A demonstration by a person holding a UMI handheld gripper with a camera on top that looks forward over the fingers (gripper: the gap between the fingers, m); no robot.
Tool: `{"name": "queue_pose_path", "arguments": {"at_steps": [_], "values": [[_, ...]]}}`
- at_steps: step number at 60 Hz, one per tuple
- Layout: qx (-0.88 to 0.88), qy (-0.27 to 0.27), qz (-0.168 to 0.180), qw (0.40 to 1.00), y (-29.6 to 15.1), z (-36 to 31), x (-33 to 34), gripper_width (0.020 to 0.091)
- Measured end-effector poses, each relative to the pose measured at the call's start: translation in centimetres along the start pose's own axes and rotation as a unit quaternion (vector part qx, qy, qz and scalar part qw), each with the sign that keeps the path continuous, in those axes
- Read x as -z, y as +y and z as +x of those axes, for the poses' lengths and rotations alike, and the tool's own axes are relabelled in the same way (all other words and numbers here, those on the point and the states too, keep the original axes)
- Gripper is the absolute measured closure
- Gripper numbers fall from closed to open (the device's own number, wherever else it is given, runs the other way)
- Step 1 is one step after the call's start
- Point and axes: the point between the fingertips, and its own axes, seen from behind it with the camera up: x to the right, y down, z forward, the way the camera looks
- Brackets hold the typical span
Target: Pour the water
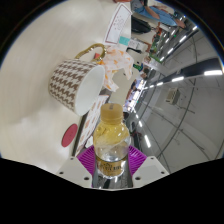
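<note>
While fingers [112, 165] grip bottle [111, 135], mug [80, 82] on white table [30, 110].

- Pale, cream-white tabletop [35, 45] fills most of what I see on the near side; plain surface, no pattern that I can make out.
- Past the table's edge, a grey glossy floor [188, 95] (the whole room reads tilted from my feed).
- Bright streaks of light [205, 73] lie across that floor as long reflections; I cannot see their source.
- Dark, thin lines cross the floor; I cannot tell what they are.
- At the far end, a cluttered stretch [150, 14] with teal and red patches, too small to identify.
</note>
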Motion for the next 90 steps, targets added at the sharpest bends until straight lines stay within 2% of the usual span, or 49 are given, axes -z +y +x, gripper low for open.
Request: {"name": "queue_pose_path", "arguments": {"at_steps": [12, 20, 27, 35, 45, 61, 65, 72, 76, 81, 82, 85, 86, 88, 90], "values": [[-0.025, -0.011, 0.026, 0.999, -1.1, -0.6, -0.3, 0.0714], [-0.182, -0.05, 0.061, 0.98, -1.3, 0.5, -0.2, 0.0713], [-0.371, -0.086, 0.085, 0.921, -0.4, 2.9, -0.8, 0.0712], [-0.557, -0.134, 0.099, 0.814, 1.3, 4.4, -3.1, 0.0714], [-0.693, -0.197, 0.093, 0.687, 1.6, 1.8, -6.1, 0.0712], [-0.752, -0.275, 0.08, 0.594, -0.7, -5.9, -7.9, 0.0708], [-0.761, -0.299, 0.068, 0.572, -1.4, -8.0, -7.6, 0.0698], [-0.778, -0.286, 0.079, 0.554, -1.2, -7.9, -7.4, 0.0695], [-0.777, -0.286, 0.078, 0.555, -1.1, -7.9, -7.4, 0.0658], [-0.771, -0.301, 0.066, 0.557, -1.2, -8.2, -7.3, 0.0574], [-0.769, -0.308, 0.06, 0.557, -1.3, -8.5, -7.1, 0.0518], [-0.768, -0.32, 0.047, 0.552, -1.1, -8.7, -6.6, 0.0292], [-0.769, -0.321, 0.044, 0.551, -0.9, -8.6, -6.3, 0.024], [-0.769, -0.322, 0.036, 0.551, -0.4, -8.4, -5.8, 0.029], [-0.769, -0.32, 0.029, 0.553, 0.3, -8.1, -5.1, 0.027]]}}
